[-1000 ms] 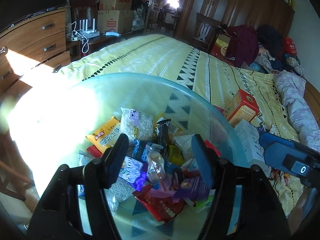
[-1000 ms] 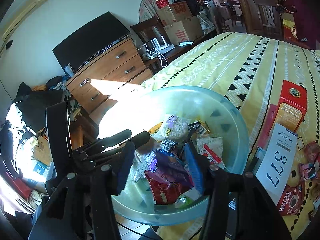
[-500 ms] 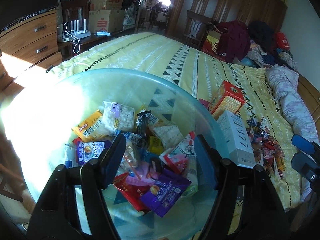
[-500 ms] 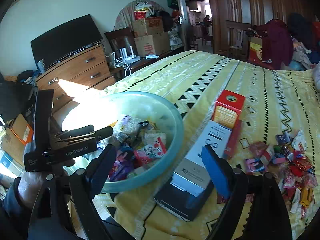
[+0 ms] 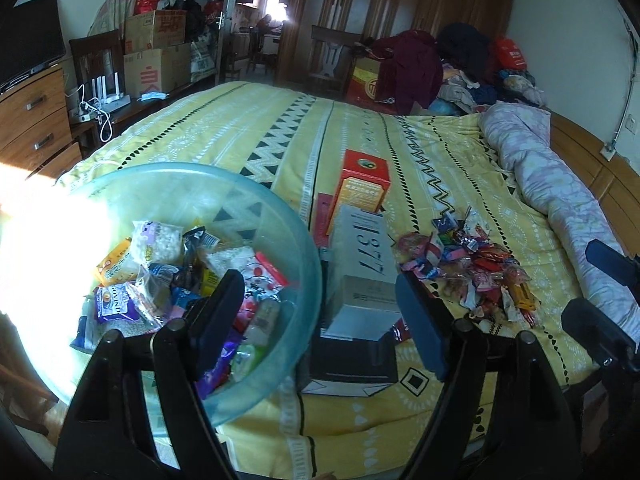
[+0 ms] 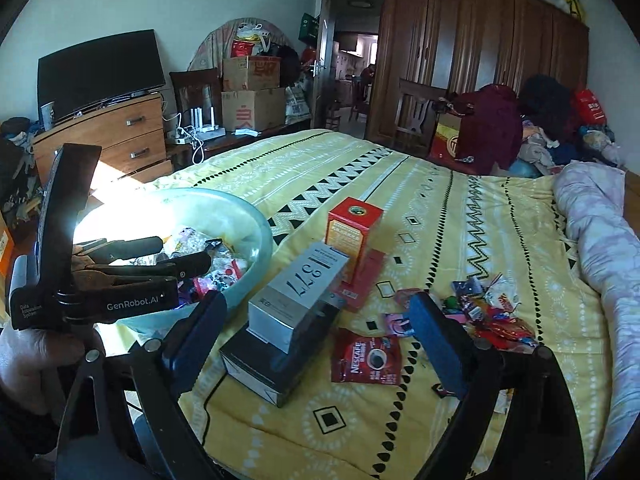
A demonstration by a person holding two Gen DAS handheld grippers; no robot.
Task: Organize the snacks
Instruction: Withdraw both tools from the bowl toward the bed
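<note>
A: Left wrist view first. What is done?

B: The bowl [image 5: 280, 216] sits at the near left corner of the bed [image 5: 248, 128] and already holds a heap of packets [image 5: 176, 272]. I judge that share sorted.

A: And what is left?

B: A loose pile of sweets [image 5: 468, 268] lies on the spread, right of the boxes [image 5: 360, 264] and well apart from the bowl. That pile is not yet moved.

A: Left gripper [image 5: 320, 316]?

B: Jaws are opening, nothing between the pads. One finger hangs over the bowl's near rim, the other over the boxes.

A: Now the right wrist view.

B: Same layout. Bowl [image 6: 256, 220] at left, boxes [image 6: 292, 300] in the middle, red carton [image 6: 352, 228] upright behind them. A coffee pouch [image 6: 368, 356] lies flat near the front edge, with the sweets [image 6: 488, 312] just beyond it.

A: Right gripper [image 6: 316, 340]?

B: Jaws are opening wide and hold nothing. It points toward the pouch and the boxes.

A: Progress estimate?

B: Partly done, I judge. Pouch and sweets remain outside the bowl; whether the boxes also count, I cannot tell.
</note>
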